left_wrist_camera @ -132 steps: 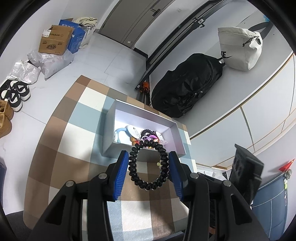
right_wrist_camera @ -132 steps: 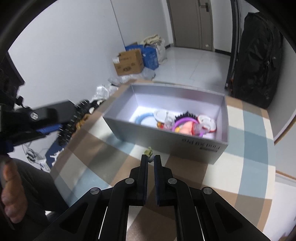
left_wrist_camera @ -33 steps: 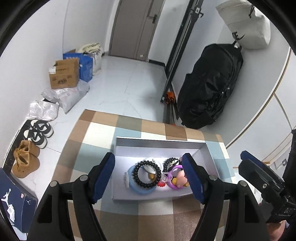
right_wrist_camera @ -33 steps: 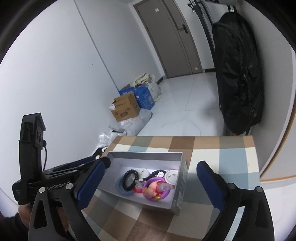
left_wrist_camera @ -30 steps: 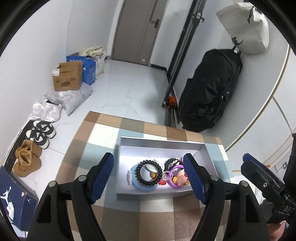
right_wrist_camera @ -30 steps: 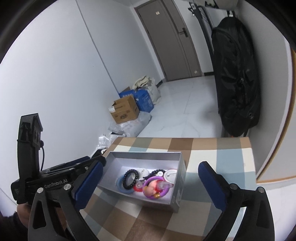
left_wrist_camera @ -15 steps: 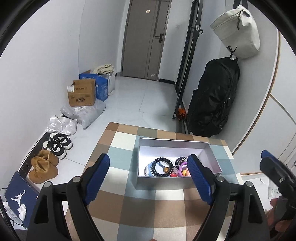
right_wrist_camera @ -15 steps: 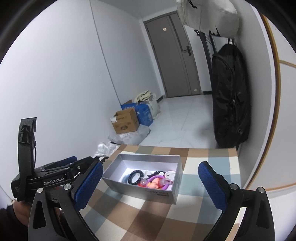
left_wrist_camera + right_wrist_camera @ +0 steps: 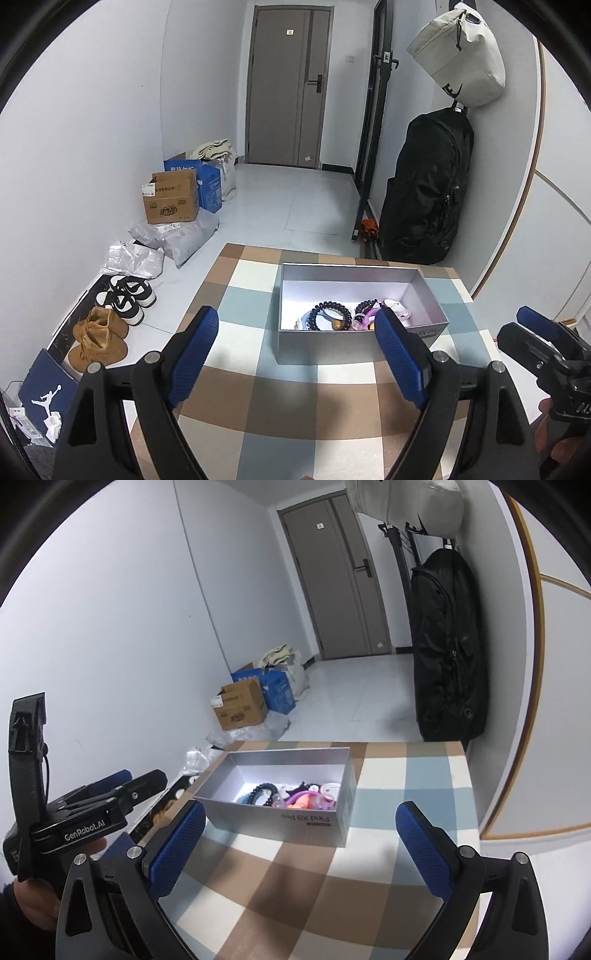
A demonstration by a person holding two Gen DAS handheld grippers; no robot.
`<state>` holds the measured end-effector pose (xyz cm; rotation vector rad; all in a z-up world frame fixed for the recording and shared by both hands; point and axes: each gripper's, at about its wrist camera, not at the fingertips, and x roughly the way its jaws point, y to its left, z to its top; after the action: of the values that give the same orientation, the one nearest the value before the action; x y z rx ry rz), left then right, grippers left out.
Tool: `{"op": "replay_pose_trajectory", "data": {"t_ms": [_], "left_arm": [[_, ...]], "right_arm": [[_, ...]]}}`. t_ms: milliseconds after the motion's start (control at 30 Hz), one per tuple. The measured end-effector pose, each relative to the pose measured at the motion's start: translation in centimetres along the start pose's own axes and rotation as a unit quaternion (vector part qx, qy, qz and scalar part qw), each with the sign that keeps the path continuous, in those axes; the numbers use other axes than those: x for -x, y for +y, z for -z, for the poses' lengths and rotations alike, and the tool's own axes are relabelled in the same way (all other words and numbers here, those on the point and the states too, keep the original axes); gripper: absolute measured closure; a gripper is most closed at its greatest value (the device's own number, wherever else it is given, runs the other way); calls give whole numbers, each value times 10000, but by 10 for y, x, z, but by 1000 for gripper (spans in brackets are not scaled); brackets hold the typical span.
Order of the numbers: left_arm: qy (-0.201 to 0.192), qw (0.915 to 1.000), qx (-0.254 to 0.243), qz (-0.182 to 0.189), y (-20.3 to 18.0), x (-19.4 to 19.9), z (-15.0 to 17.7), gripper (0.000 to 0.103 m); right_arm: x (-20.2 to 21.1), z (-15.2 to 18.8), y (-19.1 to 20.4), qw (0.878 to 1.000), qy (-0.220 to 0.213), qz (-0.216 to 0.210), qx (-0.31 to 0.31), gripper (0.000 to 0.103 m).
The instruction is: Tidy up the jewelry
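Both grippers are held with jaws wide apart, and the jewelry is seen inside the grey box.

The left gripper [image 9: 297, 350] and the right gripper [image 9: 301, 843] are held above the checkered tablecloth [image 9: 295, 406], and nothing is found between their blue pads. The jaws of the left gripper have just been opening. The grey box [image 9: 354, 341] is placed on the cloth ahead of both grippers. A black bead bracelet [image 9: 332, 315], a blue ring and pink and purple pieces are kept in it, close together.
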<state>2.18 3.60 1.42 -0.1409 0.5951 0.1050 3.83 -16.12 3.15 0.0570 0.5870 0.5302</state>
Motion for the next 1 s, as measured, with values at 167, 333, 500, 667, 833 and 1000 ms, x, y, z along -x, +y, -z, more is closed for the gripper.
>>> {"op": "replay_pose_trajectory", "data": {"t_ms": [167,333,500,667,833,1000], "left_arm": [[85,10000,-37,5,-2,-1,3,20],[6,10000,-58,-35,-5,1,4,20],[57,10000,-13,-28,-5,-2,7,20],[55,10000,16,-7,-4,-1,7,20],[50,10000,16,-11,-3,-1,6,20],[65,10000,-4,36,-4,-1,7,20]], "right_arm": [[-4,3,-4,9998,140,0,-119,0],[-4,4,-6,9997,152,18,-171,0],[-4,4,-6,9997,169,33,-191,0],[-6,5,-6,9995,214,56,-223,0],[-5,5,-7,9995,210,64,-247,0],[-6,6,-7,9994,220,69,-250,0]]}}
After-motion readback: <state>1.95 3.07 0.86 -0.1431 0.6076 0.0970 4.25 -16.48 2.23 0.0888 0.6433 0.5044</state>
